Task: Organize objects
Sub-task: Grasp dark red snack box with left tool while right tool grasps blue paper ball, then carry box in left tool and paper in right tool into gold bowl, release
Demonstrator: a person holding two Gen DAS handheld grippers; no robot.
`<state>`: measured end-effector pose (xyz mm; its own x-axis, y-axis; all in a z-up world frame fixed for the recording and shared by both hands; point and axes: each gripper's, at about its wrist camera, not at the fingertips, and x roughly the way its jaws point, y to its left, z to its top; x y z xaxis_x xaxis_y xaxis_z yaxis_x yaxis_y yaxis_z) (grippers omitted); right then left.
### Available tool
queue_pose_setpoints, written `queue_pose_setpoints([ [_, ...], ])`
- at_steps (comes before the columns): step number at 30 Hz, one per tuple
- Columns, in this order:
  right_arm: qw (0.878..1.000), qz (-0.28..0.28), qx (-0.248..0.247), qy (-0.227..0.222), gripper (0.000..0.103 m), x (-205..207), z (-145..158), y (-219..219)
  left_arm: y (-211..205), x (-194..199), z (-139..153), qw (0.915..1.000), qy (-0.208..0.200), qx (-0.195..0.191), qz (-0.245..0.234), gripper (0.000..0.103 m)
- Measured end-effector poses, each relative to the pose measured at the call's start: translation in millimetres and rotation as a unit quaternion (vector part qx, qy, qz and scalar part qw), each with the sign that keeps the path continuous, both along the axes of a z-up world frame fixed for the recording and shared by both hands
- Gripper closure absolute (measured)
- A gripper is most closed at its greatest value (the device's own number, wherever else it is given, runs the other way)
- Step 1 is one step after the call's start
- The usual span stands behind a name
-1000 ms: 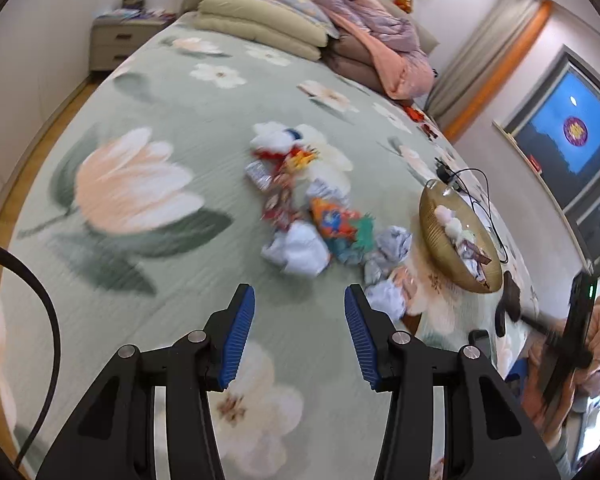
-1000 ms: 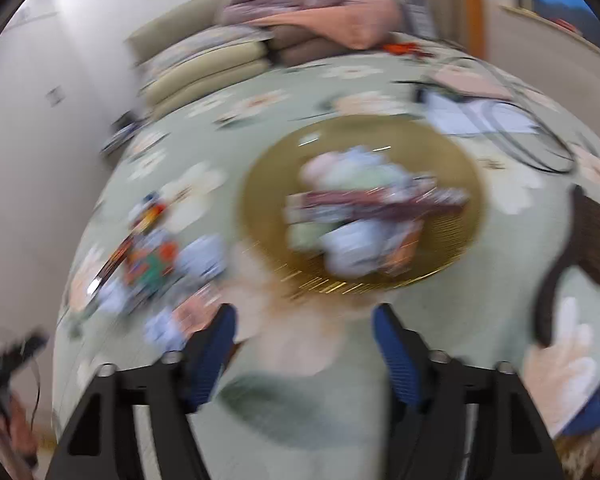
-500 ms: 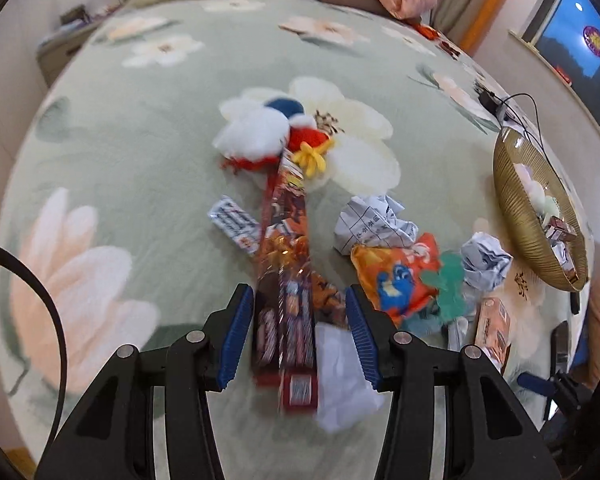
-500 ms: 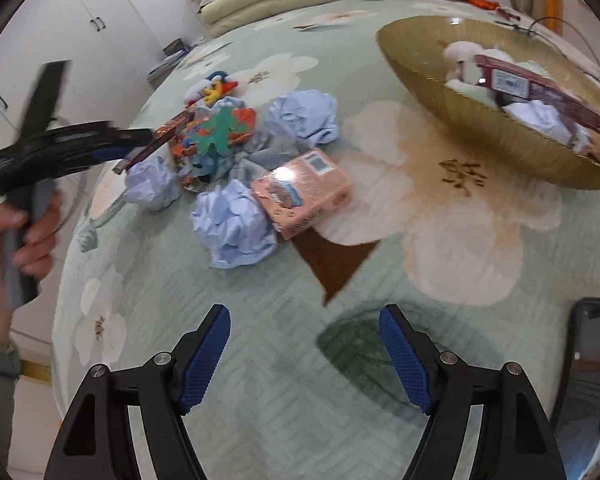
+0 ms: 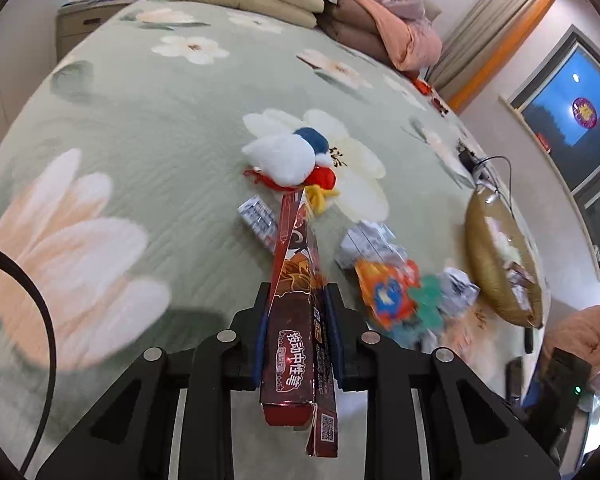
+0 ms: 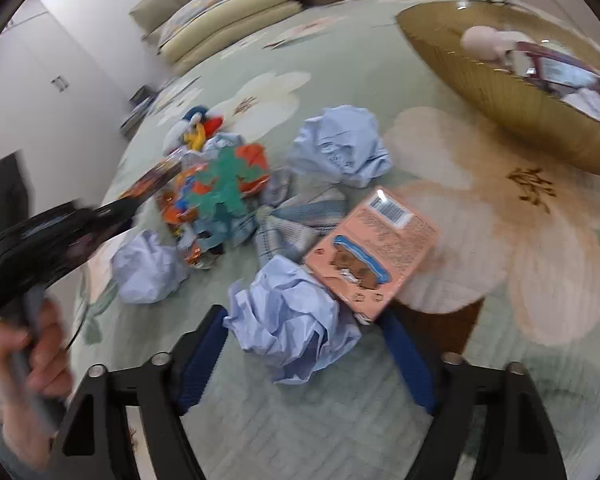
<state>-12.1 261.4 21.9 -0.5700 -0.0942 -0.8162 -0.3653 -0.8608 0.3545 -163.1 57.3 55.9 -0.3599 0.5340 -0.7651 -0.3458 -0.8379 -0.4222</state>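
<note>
Our left gripper (image 5: 298, 332) has just closed its fingers on the red packet (image 5: 296, 320), left of the bowl (image 5: 496, 276), ready to lift. Our right gripper (image 6: 304, 354), closing, straddles a paper ball (image 6: 292, 320) near the bowl, unpinched.

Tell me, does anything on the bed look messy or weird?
Yes. Crumpled paper balls, a pink snack box, snack bags and a plush toy lie scattered on the flowered bedspread instead of in the gold bowl. The left gripper has just closed on a long red packet.
</note>
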Motion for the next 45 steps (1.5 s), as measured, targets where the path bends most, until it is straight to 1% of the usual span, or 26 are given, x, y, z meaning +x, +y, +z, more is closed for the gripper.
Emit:
queue_pose_setpoints([
  [1,1.000,0.007,-0.006,0.006,0.048,3,2,-2,-8,12,7,1.0000,0.002,0.008,0.001,0.081],
  [2,1.000,0.016,-0.009,0.009,0.051,8,5,-4,-15,28,13,0.9999,0.006,0.011,0.001,0.082],
  [5,0.999,0.044,-0.009,0.020,0.052,31,22,-13,-35,69,21,0.9998,0.007,0.015,0.009,0.083],
  [6,0.998,0.052,-0.006,0.024,0.052,40,27,-16,-45,94,21,0.9997,0.004,0.011,0.023,0.083],
  [8,0.998,0.067,0.006,0.021,0.052,63,34,-22,-58,127,19,0.9991,0.003,0.006,0.042,0.083],
  [10,0.996,0.086,0.001,0.013,0.051,89,35,-28,-76,170,11,0.9968,0.010,-0.014,0.078,0.083],
  [11,0.996,0.089,0.003,0.009,0.051,99,34,-30,-82,181,9,0.9959,0.011,-0.016,0.088,0.083],
  [14,0.994,0.102,0.042,-0.007,0.051,126,28,-42,-94,215,-4,0.9942,0.015,-0.013,0.106,0.083],
  [16,0.990,0.109,0.082,-0.021,0.050,132,21,-50,-94,219,-10,0.9943,0.013,-0.011,0.105,0.083],
  [18,0.989,0.109,0.095,-0.029,0.049,133,16,-54,-96,214,-10,0.9935,0.007,-0.005,0.114,0.081],
  [19,0.990,0.106,0.090,-0.029,0.047,133,14,-53,-98,207,-8,0.9927,0.003,0.003,0.121,0.069],
  [20,0.991,0.100,0.079,-0.028,0.046,133,13,-50,-100,203,-5,0.9917,0.003,0.010,0.128,0.065],
  [22,0.994,0.092,0.057,-0.023,0.042,134,11,-42,-103,181,-2,0.9880,-0.002,0.029,0.152,0.062],
  [24,0.995,0.090,0.041,-0.029,0.036,135,8,-38,-95,163,-5,0.9876,-0.011,0.018,0.155,0.059],
  [25,0.995,0.090,0.032,-0.033,0.033,136,5,-36,-85,147,-11,0.9896,-0.024,-0.006,0.141,0.059],
  [27,0.995,0.092,0.021,-0.026,0.031,137,3,-34,-70,131,-19,0.9909,-0.033,-0.033,0.126,0.059],
  [30,0.994,0.100,0.031,-0.028,0.029,136,4,-39,-44,114,-36,0.9892,-0.036,-0.093,0.108,0.059],
  [32,0.994,0.103,0.035,-0.027,0.025,136,3,-42,-26,112,-40,0.9834,-0.001,-0.146,0.107,0.058],
  [34,0.994,0.098,0.032,-0.029,0.025,134,3,-42,-13,114,-42,0.9773,0.014,-0.188,0.097,0.058],
  [36,0.995,0.090,0.025,-0.031,0.025,132,3,-39,-9,116,-42,0.9748,0.027,-0.199,0.097,0.059],
  [38,0.996,0.076,0.013,-0.035,0.026,129,3,-36,-14,119,-41,0.9759,0.035,-0.190,0.102,0.080],
  [39,0.997,0.069,0.011,-0.037,0.027,129,3,-35,-20,120,-39,0.9778,0.035,-0.178,0.104,0.085],
  [40,0.997,0.062,0.014,-0.039,0.038,128,3,-35,-28,122,-37,0.9811,0.028,-0.159,0.106,0.086],
  [41,0.997,0.058,0.021,-0.041,0.046,128,4,-37,-33,125,-36,0.9828,0.024,-0.147,0.109,0.088],
  [43,0.997,0.060,0.029,-0.033,0.052,129,9,-40,-44,138,-28,0.9859,0.025,-0.123,0.110,0.088],
  [45,0.997,0.064,0.039,-0.023,0.052,132,15,-44,-47,153,-16,0.9880,0.033,-0.110,0.103,0.088],
])
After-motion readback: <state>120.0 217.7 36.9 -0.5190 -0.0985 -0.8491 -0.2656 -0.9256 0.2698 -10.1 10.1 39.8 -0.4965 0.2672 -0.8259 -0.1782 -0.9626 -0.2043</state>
